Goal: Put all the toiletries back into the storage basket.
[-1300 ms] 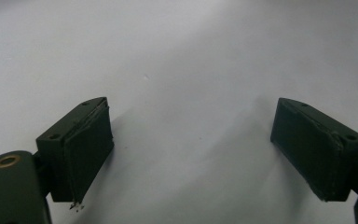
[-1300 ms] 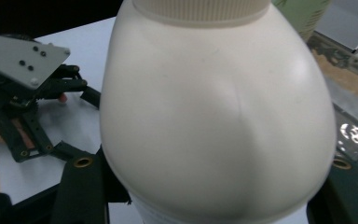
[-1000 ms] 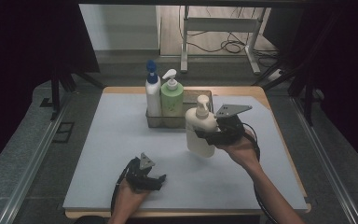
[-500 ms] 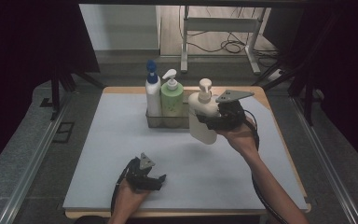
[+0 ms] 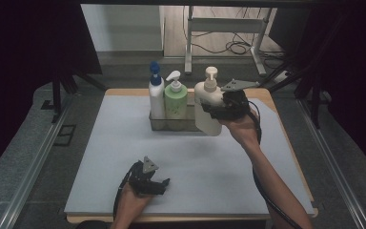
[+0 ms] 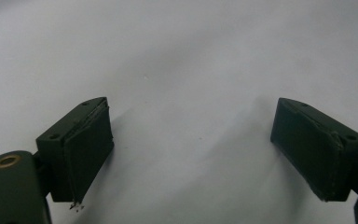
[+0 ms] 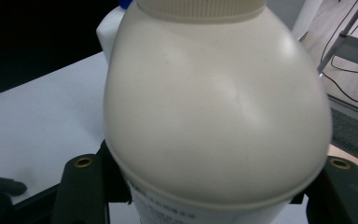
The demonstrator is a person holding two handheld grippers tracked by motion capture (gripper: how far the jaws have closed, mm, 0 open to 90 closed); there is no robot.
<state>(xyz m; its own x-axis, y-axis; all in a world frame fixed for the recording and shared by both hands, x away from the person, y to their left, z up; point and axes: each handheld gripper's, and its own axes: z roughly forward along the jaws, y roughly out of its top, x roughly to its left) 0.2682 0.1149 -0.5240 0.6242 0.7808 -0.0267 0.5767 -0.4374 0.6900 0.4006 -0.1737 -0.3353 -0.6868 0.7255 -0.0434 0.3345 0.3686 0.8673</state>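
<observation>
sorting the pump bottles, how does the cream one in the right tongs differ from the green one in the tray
The cream bottle is wider and taller, is held off the table by the right tongs, and tilts slightly. The green bottle is slimmer, stands upright in the tray, and nothing grips it. Both have pale pump heads.

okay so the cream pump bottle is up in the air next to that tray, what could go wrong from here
The cream pump bottle hangs tilted in the right gripper, gripped on its rounded body, so it might slip or twist. Its base is close beside the green bottle in the tray; lowering it could knock that bottle or catch the tray's wall.
</observation>
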